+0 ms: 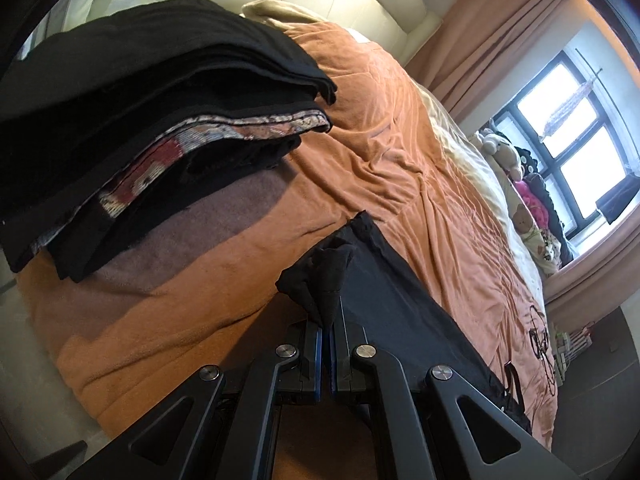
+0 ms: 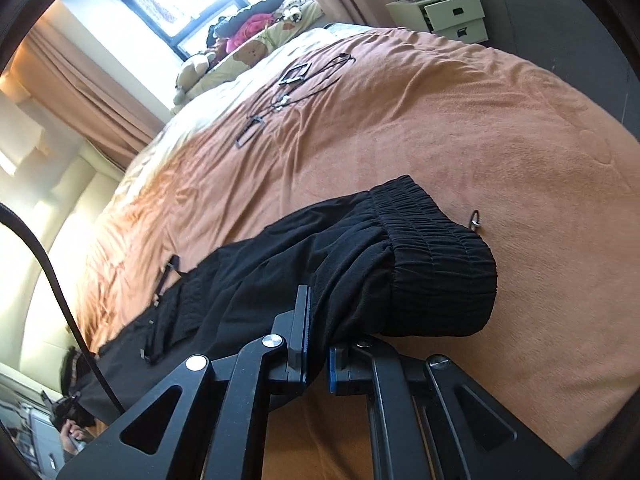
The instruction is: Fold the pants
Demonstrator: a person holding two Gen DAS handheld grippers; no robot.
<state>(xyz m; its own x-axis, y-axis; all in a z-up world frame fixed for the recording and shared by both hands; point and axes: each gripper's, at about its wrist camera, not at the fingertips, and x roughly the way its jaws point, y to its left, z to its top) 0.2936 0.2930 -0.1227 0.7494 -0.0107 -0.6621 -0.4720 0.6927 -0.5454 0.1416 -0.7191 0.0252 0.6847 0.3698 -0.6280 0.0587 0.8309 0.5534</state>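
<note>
An orange blanket [image 2: 440,120] covers the bed, and across its near part the black pants [image 2: 280,280] are stretched, partly lifted between the two tongs. In the left wrist view a stack of folded dark clothes [image 1: 140,120] is seen on the left of the bed, well apart from the pants; soft toys [image 2: 248,36] are lined up at the far side under the window.

The pants are judged light, soft and limp: where they are unsupported the cloth sags and creases, so any fold is expected to slump unless the fabric is kept taut between two holds. The surface looks matte and slightly textured, not slippery, so a pinch on a bunched edge should hold. The best places to take hold are judged to be the thick gathered waistband [image 2: 432,248] at one end and the hems at the other, since those edges are doubled and less likely to slide out.

The garment is plain black, with an elasticated, ruched waistband; thin cords or straps [image 2: 160,300] with small ends lie on the fabric towards the left.

The left gripper [image 1: 330,330] is clamped on a bunched corner of the black cloth, apparently a leg end. The right gripper [image 2: 318,344] is closed on a thick fold of the pants just below the waistband.
</note>
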